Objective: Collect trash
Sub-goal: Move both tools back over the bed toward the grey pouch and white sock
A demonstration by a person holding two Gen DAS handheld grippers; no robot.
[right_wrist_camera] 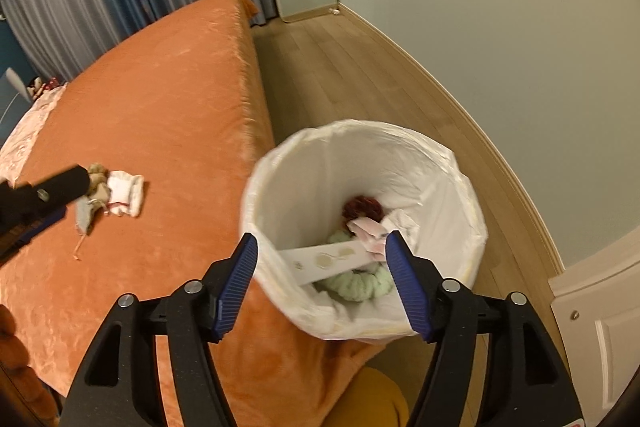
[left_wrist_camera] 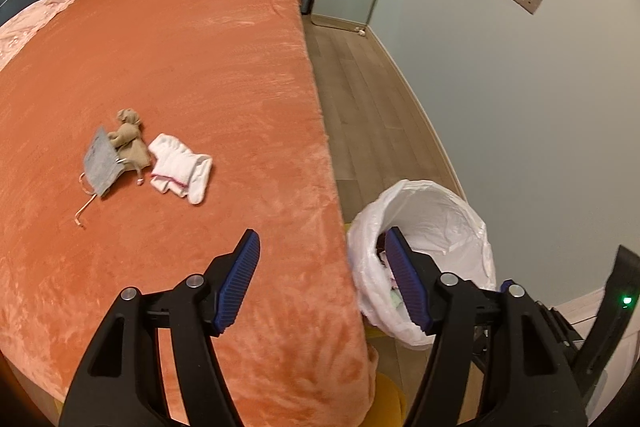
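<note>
1. Your left gripper (left_wrist_camera: 322, 283) has its two blue pads wide apart. Nothing is between them. It grips nothing.
2. Your right gripper (right_wrist_camera: 322, 285) is spread wide too. It hangs over the trash bin (right_wrist_camera: 460, 187), and no pad presses on anything.
3. The bin is round and has a white plastic bag liner (left_wrist_camera: 472, 247) in it. The liner is crinkly and folds over the rim.
4. In the right wrist view, the bin sits just beside the bed (right_wrist_camera: 160, 99), at about 3 o'clock from the bed's near corner.
5. Inside the bin you can see a flat white card strip (right_wrist_camera: 328, 261) with pale round spots, a fluffy light green thing (right_wrist_camera: 360, 287), a dark red clump (right_wrist_camera: 362, 207) and a crumpled white and pink bit (right_wrist_camera: 372, 231).
6. The trash still on the bed is a small pile. In the left wrist view it lies at about 10 o'clock from your left gripper.
7. The pile has a gray face mask (left_wrist_camera: 100, 159) with thin loose strings, a tan scrunched cloth (left_wrist_camera: 130, 137) touching it, and white socks (left_wrist_camera: 184, 167) with a thin pink line, just beside the cloth.
8. The bed has a soft orange blanket (left_wrist_camera: 200, 67) on it. It looks fuzzy.
9. In the right wrist view, your left gripper shows at 9 o'clock, black, right near the pile.
</note>
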